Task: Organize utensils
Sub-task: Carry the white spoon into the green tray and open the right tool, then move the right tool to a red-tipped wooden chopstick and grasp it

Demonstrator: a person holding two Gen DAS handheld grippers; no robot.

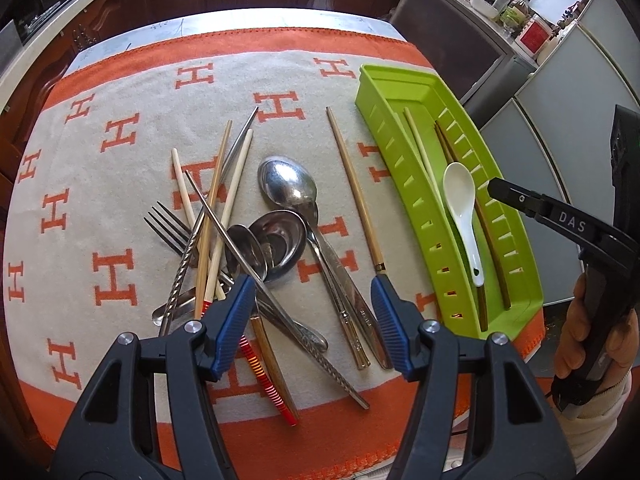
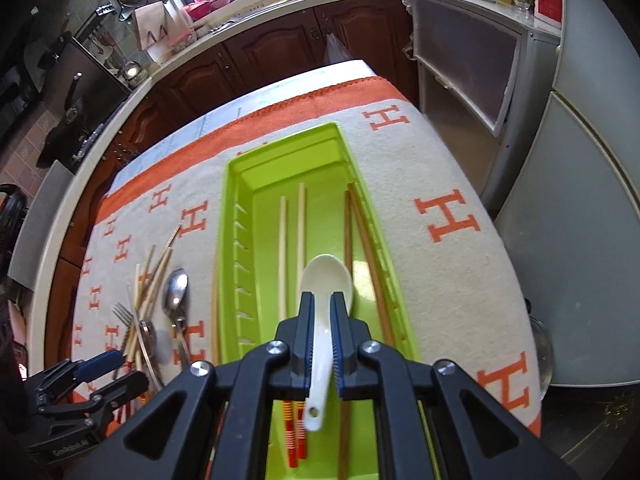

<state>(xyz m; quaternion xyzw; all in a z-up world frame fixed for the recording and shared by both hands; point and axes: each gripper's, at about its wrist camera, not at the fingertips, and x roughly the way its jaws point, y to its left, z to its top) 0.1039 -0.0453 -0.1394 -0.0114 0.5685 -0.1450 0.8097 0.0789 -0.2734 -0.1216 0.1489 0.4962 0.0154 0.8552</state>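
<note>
A green slotted tray (image 1: 374,92) (image 2: 240,208) lies on the right of the orange-and-cream cloth. It holds several chopsticks (image 2: 283,248) and a white ceramic spoon (image 1: 462,200) (image 2: 326,280). In the left wrist view the spoon rests in the tray with the right gripper's finger (image 1: 516,200) beside the tray. In the right wrist view the right gripper (image 2: 322,300) has its pads on either side of the spoon's handle with small gaps. My left gripper (image 1: 314,292) is open above a pile of metal spoons (image 1: 286,186), a fork (image 1: 168,228) and chopsticks (image 1: 356,192).
The cloth (image 1: 120,128) covers a table. Dark wood cabinets (image 2: 260,52) and a counter stand behind. Grey cabinets (image 2: 580,184) stand close on the right. The table edge runs just past the tray's right side.
</note>
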